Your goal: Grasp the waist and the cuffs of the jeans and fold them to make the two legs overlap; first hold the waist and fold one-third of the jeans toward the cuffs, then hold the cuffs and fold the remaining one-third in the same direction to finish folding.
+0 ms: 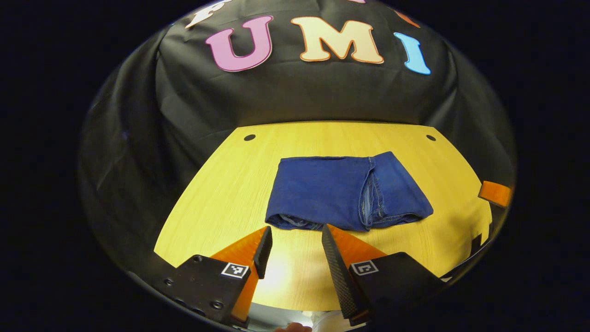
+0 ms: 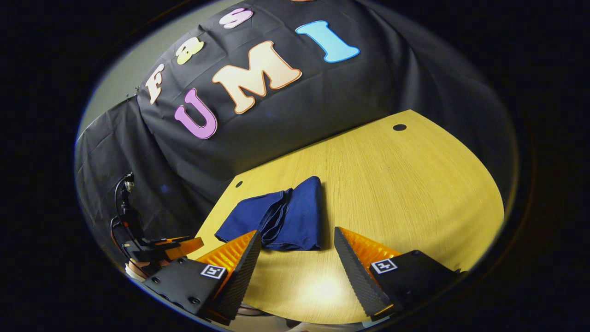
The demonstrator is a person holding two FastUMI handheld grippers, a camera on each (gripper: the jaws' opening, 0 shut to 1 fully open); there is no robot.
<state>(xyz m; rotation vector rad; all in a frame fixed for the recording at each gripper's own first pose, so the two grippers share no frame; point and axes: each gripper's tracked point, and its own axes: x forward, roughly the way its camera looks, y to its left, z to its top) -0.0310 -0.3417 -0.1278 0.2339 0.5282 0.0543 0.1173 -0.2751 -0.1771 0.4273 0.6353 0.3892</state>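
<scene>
Jeans folded into a compact bundle, both grippers hanging back empty.

And here the jeans (image 1: 345,191) sit as a tidy stacked rectangle on the wooden table (image 1: 230,184), lying just beyond the tips of the left gripper (image 1: 295,240), whose fingers stand wide apart with nothing between them. In the right gripper view, the right gripper (image 2: 297,246) has its fingers spread too, the bundle just ahead of the inner one. Layers overlap with a seam edge showing on top, so the folding looks finished; both tools sit clear, probably so the stack stays undisturbed.
</scene>
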